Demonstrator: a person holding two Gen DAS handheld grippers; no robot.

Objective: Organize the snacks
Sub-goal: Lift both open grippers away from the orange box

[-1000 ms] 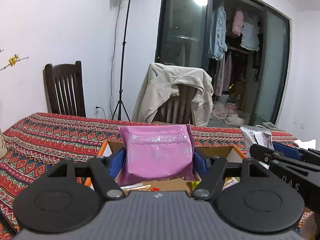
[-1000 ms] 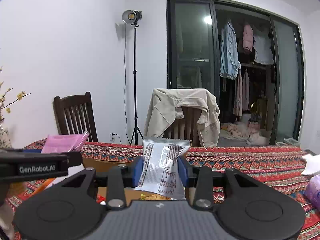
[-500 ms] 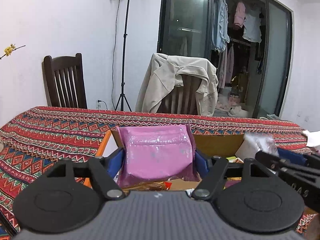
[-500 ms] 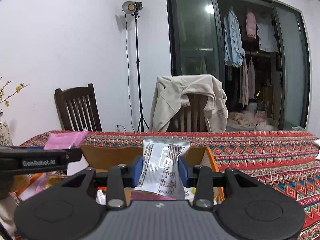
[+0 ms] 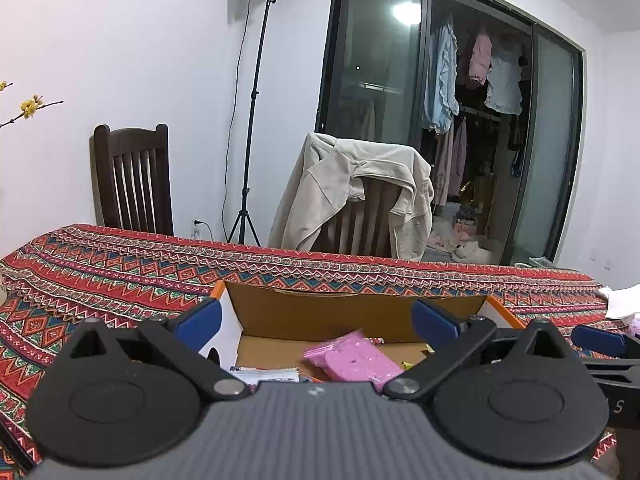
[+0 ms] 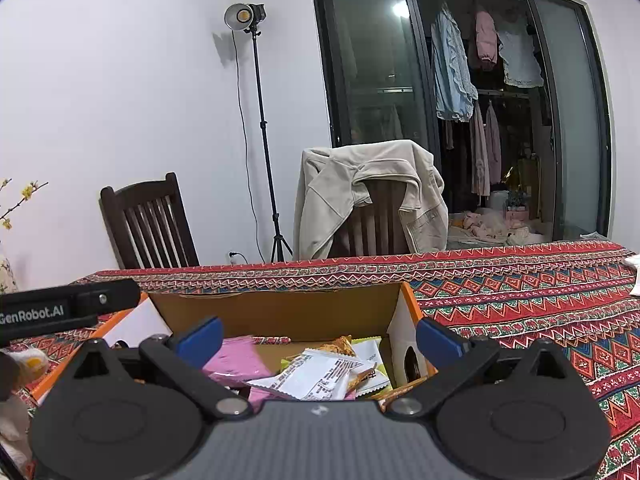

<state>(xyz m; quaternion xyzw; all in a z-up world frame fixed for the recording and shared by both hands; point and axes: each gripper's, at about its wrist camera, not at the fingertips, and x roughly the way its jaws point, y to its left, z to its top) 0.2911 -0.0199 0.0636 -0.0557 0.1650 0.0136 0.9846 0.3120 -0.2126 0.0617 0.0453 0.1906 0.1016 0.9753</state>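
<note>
Both grippers, left gripper [image 5: 316, 318] and right gripper [image 6: 318, 334], have just sprung wide, gripping nothing, above the cardboard box [image 6: 276, 310]. Inside it lie the pink packet [image 5: 352, 358] and silver packet [image 6: 320, 376]; other snacks beneath are half hidden.

Both wrist views look closely over the same cardboard box [image 5: 352, 312] [image 6: 276, 312].

A home's dining room. A patterned tablecloth [image 6: 520, 280] covers the table at the frame's bottom, wooden chairs [image 6: 148, 224] stand behind it, one draped with a beige jacket [image 6: 360, 188]. Laundry [image 6: 452, 68] hangs behind glass doors, upper right.
</note>
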